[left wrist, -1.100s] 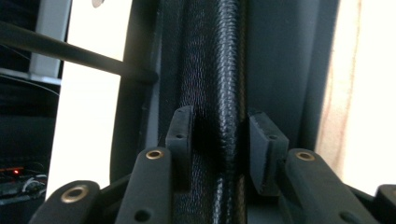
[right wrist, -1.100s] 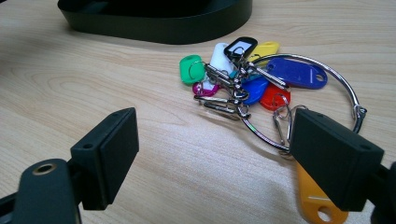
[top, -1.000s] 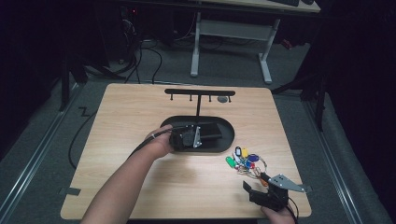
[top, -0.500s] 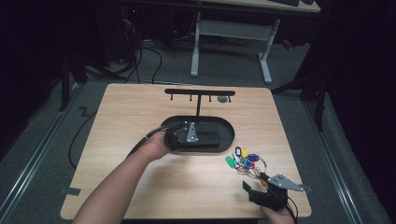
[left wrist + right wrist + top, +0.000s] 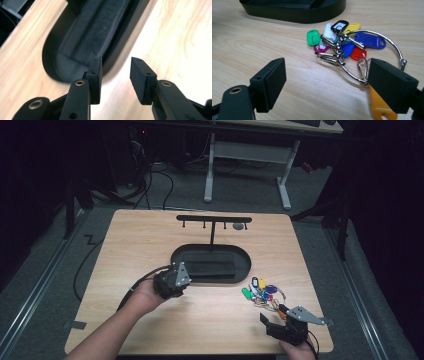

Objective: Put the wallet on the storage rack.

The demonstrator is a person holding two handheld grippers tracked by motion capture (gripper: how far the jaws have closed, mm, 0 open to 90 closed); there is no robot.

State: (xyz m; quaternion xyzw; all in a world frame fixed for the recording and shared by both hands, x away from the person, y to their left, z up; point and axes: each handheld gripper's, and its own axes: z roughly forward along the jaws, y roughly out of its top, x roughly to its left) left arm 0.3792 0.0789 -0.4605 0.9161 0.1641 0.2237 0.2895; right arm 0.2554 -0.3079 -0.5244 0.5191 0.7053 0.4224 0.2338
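**Two grippers, one bunch of keys on the wooden bench**

One bunch of coloured plastic key tags on a silver wire ring (image 5: 264,293) lies on the light wooden bench (image 5: 150,240), near its right front corner, just beside the long black oval tray (image 5: 180,255). Countable tags in the right gripper view: green, white, black, yellow, blue, red, magenta and orange — eight, with a darker blue one partly hidden under the metal clips. The right gripper (image 5: 274,322) sits low just in front of the bunch, its jaws spread wide and holding nothing; the ring's near edge and the orange tag (image 5: 380,105) lie by its right-hand jaw, whether touching cannot be told. The left gripper (image 5: 116,75), in the person's left hand (image 5: 147,296), hovers at the tray's near-left rim — jaws about half open, nothing between them. In the tray lies one dark folded fabric pad (image 5: 210,267). Behind it rises one black T-shaped hook rack (image 5: 214,220), one small grey disc (image 5: 239,226) beside it.
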